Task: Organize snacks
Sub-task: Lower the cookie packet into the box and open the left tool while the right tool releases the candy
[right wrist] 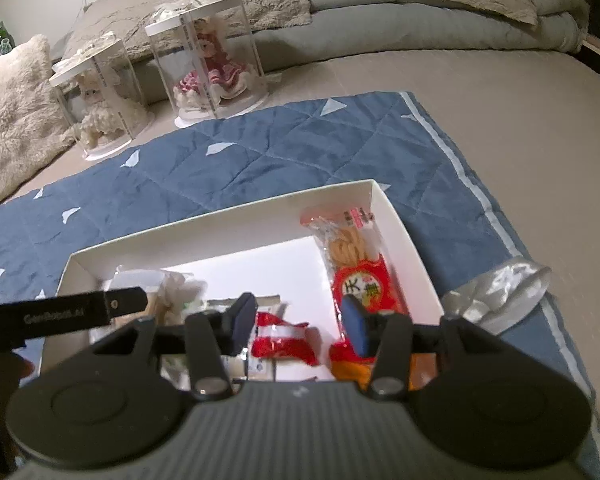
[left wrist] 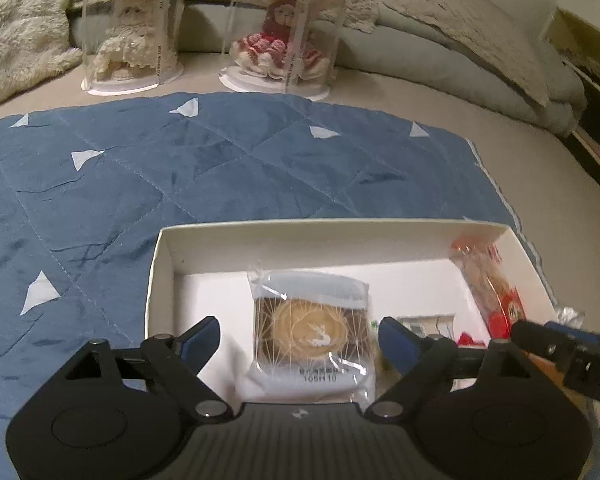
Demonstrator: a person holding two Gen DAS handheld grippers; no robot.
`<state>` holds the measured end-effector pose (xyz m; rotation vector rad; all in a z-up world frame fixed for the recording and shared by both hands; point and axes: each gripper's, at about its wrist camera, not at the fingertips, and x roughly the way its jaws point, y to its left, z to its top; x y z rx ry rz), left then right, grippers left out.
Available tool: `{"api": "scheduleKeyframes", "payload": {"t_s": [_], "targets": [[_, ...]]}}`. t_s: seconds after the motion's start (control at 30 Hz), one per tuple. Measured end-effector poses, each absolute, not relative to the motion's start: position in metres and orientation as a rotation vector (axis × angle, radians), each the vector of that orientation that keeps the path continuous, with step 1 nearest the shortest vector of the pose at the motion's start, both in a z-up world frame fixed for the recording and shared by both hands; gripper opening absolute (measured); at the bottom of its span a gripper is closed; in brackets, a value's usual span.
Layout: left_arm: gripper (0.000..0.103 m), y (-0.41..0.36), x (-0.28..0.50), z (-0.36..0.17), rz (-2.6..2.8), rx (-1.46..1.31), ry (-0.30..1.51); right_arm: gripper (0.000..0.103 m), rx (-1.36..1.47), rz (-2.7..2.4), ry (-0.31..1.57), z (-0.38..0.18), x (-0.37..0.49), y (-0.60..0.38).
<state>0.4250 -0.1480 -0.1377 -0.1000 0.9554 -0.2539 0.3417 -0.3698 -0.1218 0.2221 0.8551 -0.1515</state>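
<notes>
A white open box lies on the blue mat, with snacks inside. In the left wrist view a clear packet with a round cookie rests on the box floor. My left gripper stands open around it, with a gap on each side. A long red packet of twisted crackers lies along the box's right wall. My right gripper is open low over a small red wrapped snack, and its blue pads do not touch it. Other small packets sit behind its fingers, partly hidden.
The box sits on a blue quilted mat spread over a bed. Two clear doll cases stand beyond the mat. A silver ribbon lies by the box's right side. Pillows and a folded duvet line the back.
</notes>
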Motion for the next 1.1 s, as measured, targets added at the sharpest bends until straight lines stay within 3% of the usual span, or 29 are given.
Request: {"api": "scheduleKeyframes", "payload": {"t_s": [0.33,0.37,0.4,0.47,1.0,1.1], "targets": [[0.094,-0.145,0.409,-0.125,-0.273,-0.091,0.966,0.058,0.163,-0.129,0.89,-0.121,0.332,-0.361],[0.094,-0.145,0.409,-0.124,-0.274,-0.086,0.964,0.053,0.149,-0.12,0.901,-0.123,0.334,-0.359],[0.094,-0.144,0.409,-0.124,-0.274,-0.084,0.962,0.039,0.139,-0.105,0.912,-0.126,0.336,-0.357],[0.094,-0.142,0.411,-0.124,-0.274,-0.088,0.961,0.033,0.146,-0.08,0.933,-0.132,0.34,-0.354],[0.094,-0.138,0.414,-0.126,-0.284,-0.077,0.976,0.033,0.038,-0.176,0.944,-0.147,0.357,-0.345],[0.101,-0.137,0.407,-0.121,-0.283,-0.073,0.972,0.035,0.068,-0.162,0.917,-0.137,0.351,-0.352]]}}
